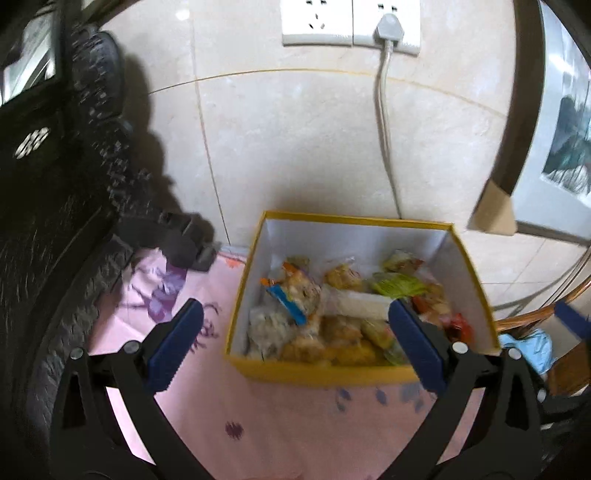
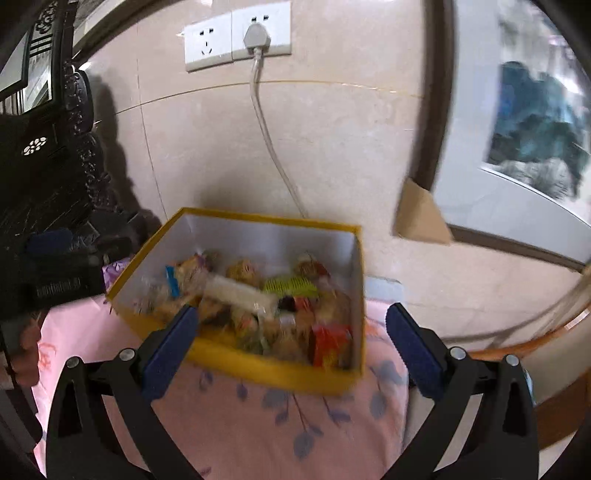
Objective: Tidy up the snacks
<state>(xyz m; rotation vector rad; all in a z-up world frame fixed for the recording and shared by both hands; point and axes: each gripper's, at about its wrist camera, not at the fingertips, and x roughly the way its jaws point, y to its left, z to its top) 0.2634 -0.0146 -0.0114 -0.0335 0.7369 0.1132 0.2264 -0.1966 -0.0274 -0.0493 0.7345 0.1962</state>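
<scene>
A yellow box (image 1: 325,371) with white inner walls stands on a pink flowered cloth (image 1: 280,424) against the wall. It holds several wrapped snacks (image 1: 343,306), among them a long white pack (image 2: 240,293) and a green pack (image 2: 291,286). My left gripper (image 1: 295,343) is open and empty, above the box's near left part. My right gripper (image 2: 291,345) is open and empty, above the box's (image 2: 266,363) near edge. The left gripper's blue pad shows at the left edge of the right wrist view (image 2: 50,236).
A dark carved wooden chair (image 1: 55,221) stands at the left. A wall socket (image 1: 351,22) with a grey plug and its cable (image 1: 386,147) hangs behind the box. A cardboard piece (image 2: 421,218) and a framed picture (image 2: 535,129) are at the right, with a curved wooden rail (image 1: 535,314).
</scene>
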